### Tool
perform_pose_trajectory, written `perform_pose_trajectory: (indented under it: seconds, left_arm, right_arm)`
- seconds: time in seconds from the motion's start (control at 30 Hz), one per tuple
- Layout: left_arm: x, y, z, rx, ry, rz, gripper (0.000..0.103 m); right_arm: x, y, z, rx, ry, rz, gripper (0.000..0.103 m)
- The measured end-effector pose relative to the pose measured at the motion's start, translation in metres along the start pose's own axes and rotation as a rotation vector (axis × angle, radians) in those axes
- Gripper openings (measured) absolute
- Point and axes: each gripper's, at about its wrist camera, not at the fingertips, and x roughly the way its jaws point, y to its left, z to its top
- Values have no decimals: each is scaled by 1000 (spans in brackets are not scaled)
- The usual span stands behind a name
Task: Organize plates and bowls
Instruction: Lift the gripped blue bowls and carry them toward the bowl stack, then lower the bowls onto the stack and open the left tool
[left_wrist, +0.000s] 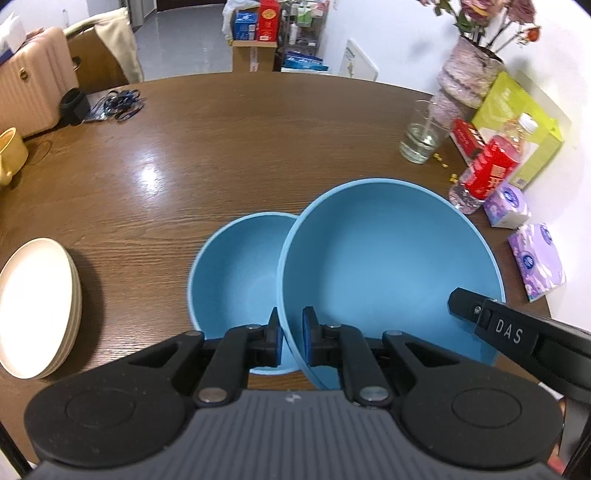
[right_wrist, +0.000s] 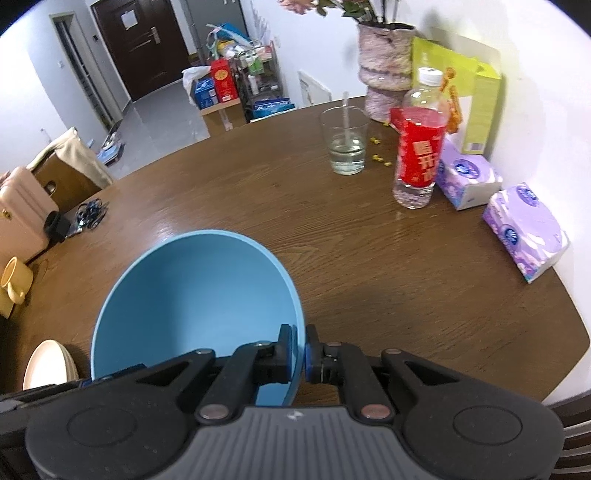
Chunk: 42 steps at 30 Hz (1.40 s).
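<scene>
A large blue bowl (left_wrist: 388, 266) is held above the brown table, tilted, by both grippers. My left gripper (left_wrist: 292, 332) is shut on its near left rim. My right gripper (right_wrist: 298, 349) is shut on its right rim; it also shows in the left wrist view (left_wrist: 469, 306). The same bowl fills the lower left of the right wrist view (right_wrist: 192, 299). A second, smaller blue bowl (left_wrist: 236, 273) sits on the table just left of and partly under the held one. A stack of cream plates (left_wrist: 33, 306) lies at the table's left edge and shows in the right wrist view (right_wrist: 46, 363).
A glass of water (right_wrist: 345, 142), a red-labelled bottle (right_wrist: 419, 147), tissue packs (right_wrist: 524, 230), a green box (right_wrist: 469, 96) and a vase (right_wrist: 386, 70) stand along the right wall. A yellow mug (left_wrist: 9, 155) and cables (left_wrist: 122, 101) lie at the far left.
</scene>
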Motion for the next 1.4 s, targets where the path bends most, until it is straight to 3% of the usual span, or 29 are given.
perform_pose_trajectory:
  seconds: [0.63, 1.4]
  left_arm:
    - [25, 62, 16, -50, 32, 31, 11]
    - [62, 70, 11, 42, 41, 44, 12]
  right_arm:
    - [39, 58, -3, -39, 52, 17, 7]
    - [63, 94, -19, -180, 28, -127, 7]
